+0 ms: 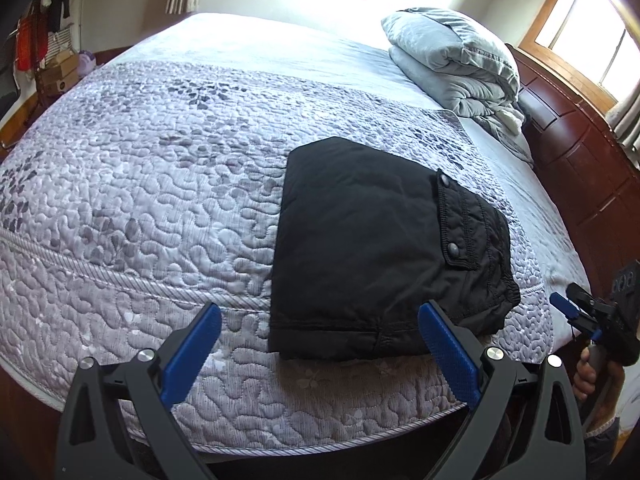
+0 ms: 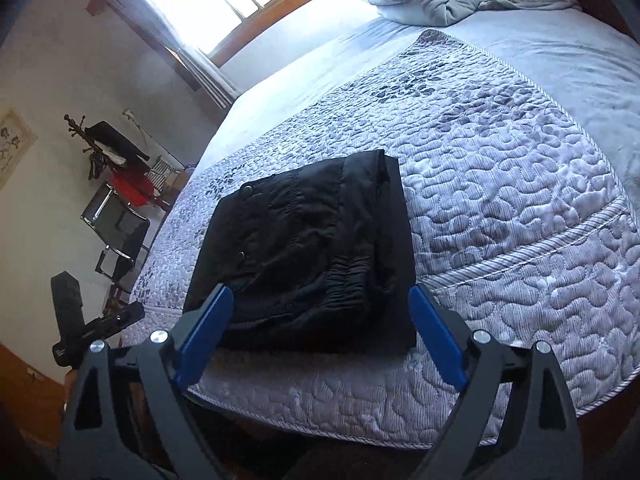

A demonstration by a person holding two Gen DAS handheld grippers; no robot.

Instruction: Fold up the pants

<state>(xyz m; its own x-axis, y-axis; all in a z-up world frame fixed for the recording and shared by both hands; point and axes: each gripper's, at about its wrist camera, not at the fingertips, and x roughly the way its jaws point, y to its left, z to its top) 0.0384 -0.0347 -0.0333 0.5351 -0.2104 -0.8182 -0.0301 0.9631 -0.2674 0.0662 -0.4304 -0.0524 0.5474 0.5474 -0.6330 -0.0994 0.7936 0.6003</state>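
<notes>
Right gripper [image 2: 320, 308]: being held wide apart above the bed's near edge — nothing is being gripped.
Left gripper [image 1: 320, 328]: likewise being held spread, empty.
Pants [image 2: 304, 256]: black, being shown folded into a compact rectangle, lying on the quilt [image 2: 500, 208] near the bed's edge.
Bedding [image 1: 452, 60]: piled at the headboard — well apart.

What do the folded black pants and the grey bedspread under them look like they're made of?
Folded black pants: likely a thin matte woven synthetic, perhaps nylon, judging by fine crinkles, snap buttons and a gathered elastic waistband. Grey quilted bedspread: seemingly a stitched, padded fabric with a slight sheen; puffy squiggle quilting and corded trim show.
</notes>
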